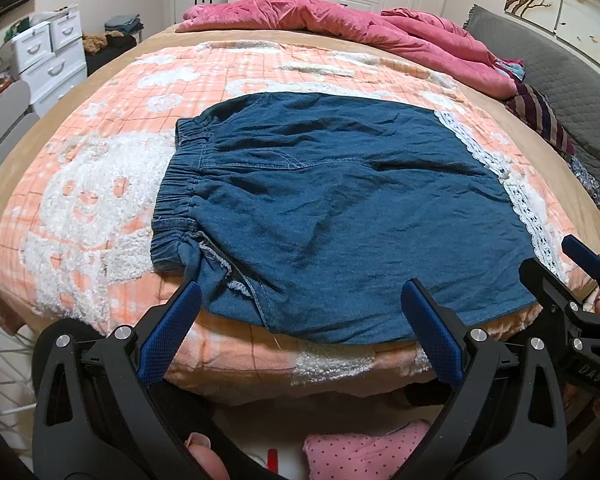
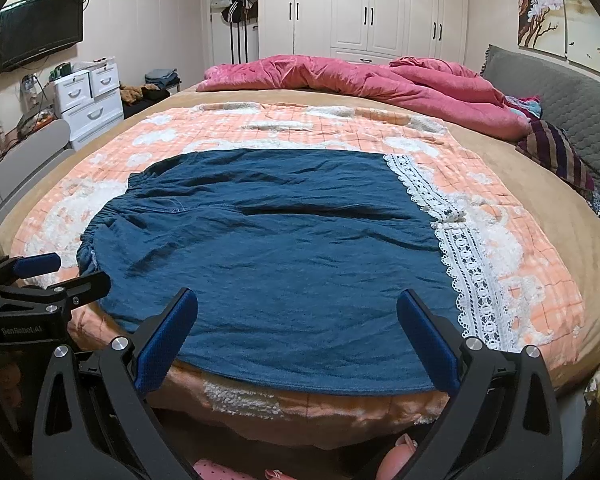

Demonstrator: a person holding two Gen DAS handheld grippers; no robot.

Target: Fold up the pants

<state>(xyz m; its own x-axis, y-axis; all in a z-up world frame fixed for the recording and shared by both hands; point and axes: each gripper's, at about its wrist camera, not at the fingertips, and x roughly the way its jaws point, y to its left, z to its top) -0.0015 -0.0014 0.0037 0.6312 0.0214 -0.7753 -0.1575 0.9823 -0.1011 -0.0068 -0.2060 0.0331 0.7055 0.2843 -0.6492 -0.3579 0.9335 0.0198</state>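
Pants (image 1: pixel 332 208) spread flat across the peach blanket (image 1: pixel 100 184) on the bed, near its front edge, elastic waistband (image 1: pixel 176 200) toward the left side, white lace hems (image 1: pixel 512 196) toward the right. Laid out wide like that, I'd say, so a fold can start clean. Left gripper (image 1: pixel 300 312) hangs just off the front edge by the waistband end, tongs spread wide, nothing between them. Over to the right gripper (image 2: pixel 298 320), same story: tongs wide apart, empty, poised above the near leg edge. Both look lined up to pinch that front edge, though no cloth is taken yet.
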